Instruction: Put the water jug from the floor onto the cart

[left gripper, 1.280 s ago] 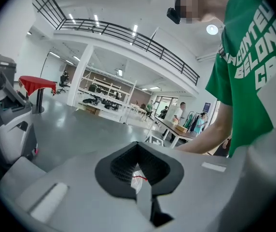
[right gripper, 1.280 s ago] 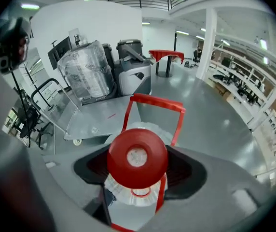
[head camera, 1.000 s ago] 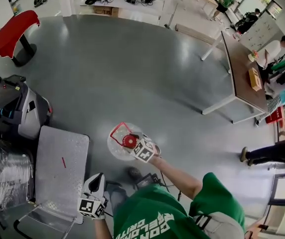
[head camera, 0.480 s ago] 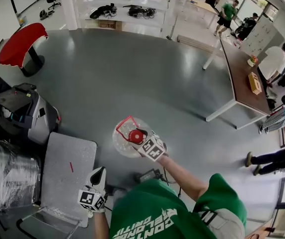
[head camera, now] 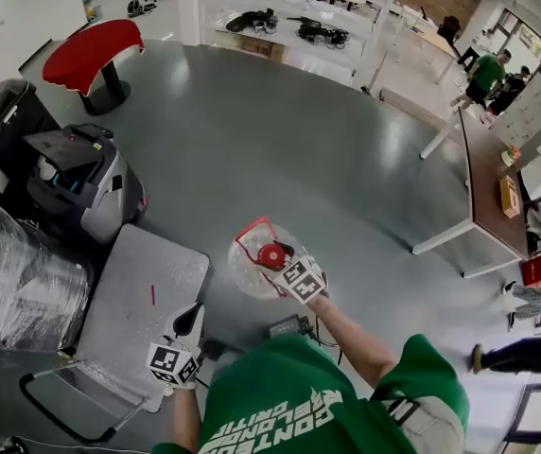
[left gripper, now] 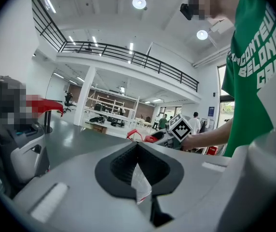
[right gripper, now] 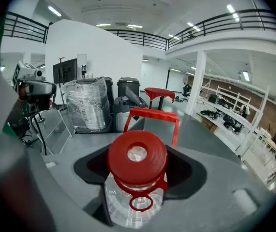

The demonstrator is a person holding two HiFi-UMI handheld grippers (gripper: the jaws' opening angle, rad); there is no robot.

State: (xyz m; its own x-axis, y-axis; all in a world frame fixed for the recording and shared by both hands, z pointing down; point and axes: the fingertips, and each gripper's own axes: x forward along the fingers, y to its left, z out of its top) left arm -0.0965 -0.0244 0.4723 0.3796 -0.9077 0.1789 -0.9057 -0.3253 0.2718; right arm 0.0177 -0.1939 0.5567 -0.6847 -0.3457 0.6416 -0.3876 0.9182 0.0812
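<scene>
**A:** Where does everything stand?

**B:** The flat grey metal cart deck (head camera: 124, 277) is at the left. The left gripper (head camera: 193, 316) hovers over its near corner, fingers drawn together and carrying nothing of the task.

**A:** And the jug?

**B:** The clear plastic water jug with a red cap (head camera: 247, 270) is just right of the cart's edge and looks to be off the floor. The right gripper (head camera: 282, 263) has its fingers clamped on the neck under the cap.

**A:** How to finish well?

**B:** Carry it leftward with the base above the deck edge. A neck grip probably lets it swing, so move slowly. Set it well in from the rim, and release only once the weight rests.
</scene>
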